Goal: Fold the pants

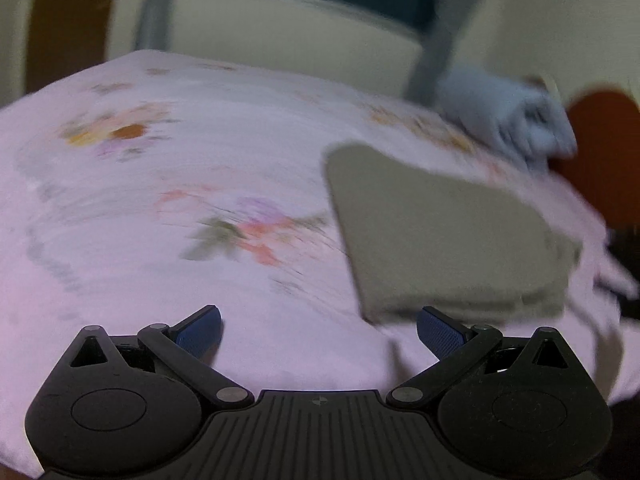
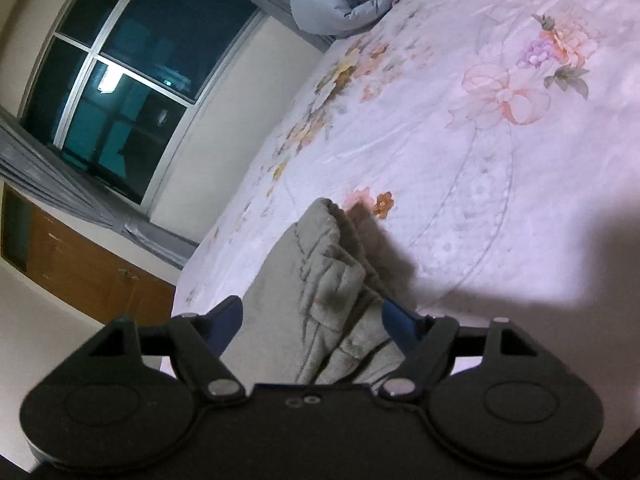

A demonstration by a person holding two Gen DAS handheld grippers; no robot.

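Pants (image 2: 332,292) bunch between the spread right gripper (image 2: 314,322); left gripper (image 1: 319,330) spread, empty.

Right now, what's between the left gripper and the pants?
Only bare floral bedsheet. In the left wrist view, the open left gripper hovers just short of the folded pants, with nothing else in the gap.

Floral pink bed (image 1: 168,184) carries folded grey pants (image 1: 440,232) (blue quilt (image 1: 516,120) bunched beyond).
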